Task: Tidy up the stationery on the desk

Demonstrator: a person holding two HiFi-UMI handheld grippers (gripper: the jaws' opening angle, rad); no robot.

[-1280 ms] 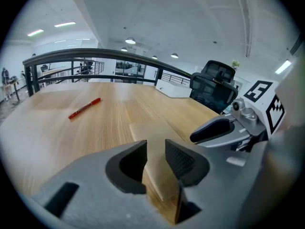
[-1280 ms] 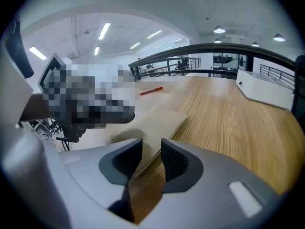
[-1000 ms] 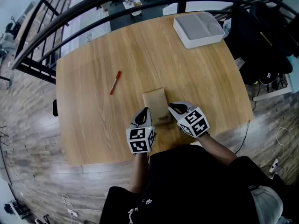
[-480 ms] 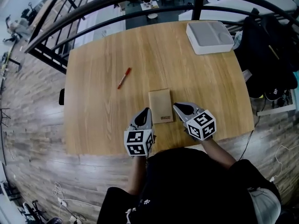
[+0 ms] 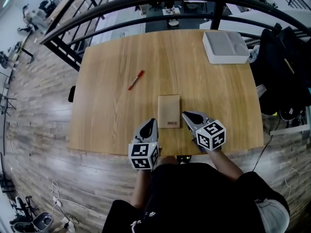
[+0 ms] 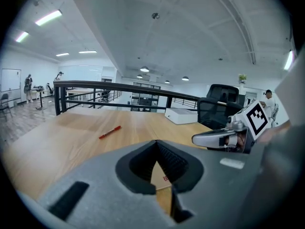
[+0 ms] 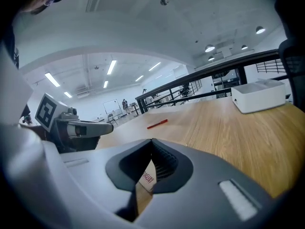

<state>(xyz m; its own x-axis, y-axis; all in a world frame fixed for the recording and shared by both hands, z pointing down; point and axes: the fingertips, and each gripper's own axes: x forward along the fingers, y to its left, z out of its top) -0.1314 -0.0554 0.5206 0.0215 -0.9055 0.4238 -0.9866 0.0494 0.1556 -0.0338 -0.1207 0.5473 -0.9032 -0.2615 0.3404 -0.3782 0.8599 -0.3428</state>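
Under the loft's black railing, the wooden bench (image 5: 214, 96) carries a notebook (image 5: 168, 110) near its front edge, a pen (image 5: 136, 80) toward the left edge and a tray (image 5: 228, 59) at the far right corner, seemingly empty. The left claw (image 5: 150, 123) and right claw (image 5: 185, 115) flank the notebook, both closed on nothing. Nudged by closed jaws, the flat notebook could slide off the front edge.

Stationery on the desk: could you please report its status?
Left tool, right tool shut, empty. Brown notebook flat, ungripped, between them. Red pen loose beyond; white tray far corner. Nothing in the way.
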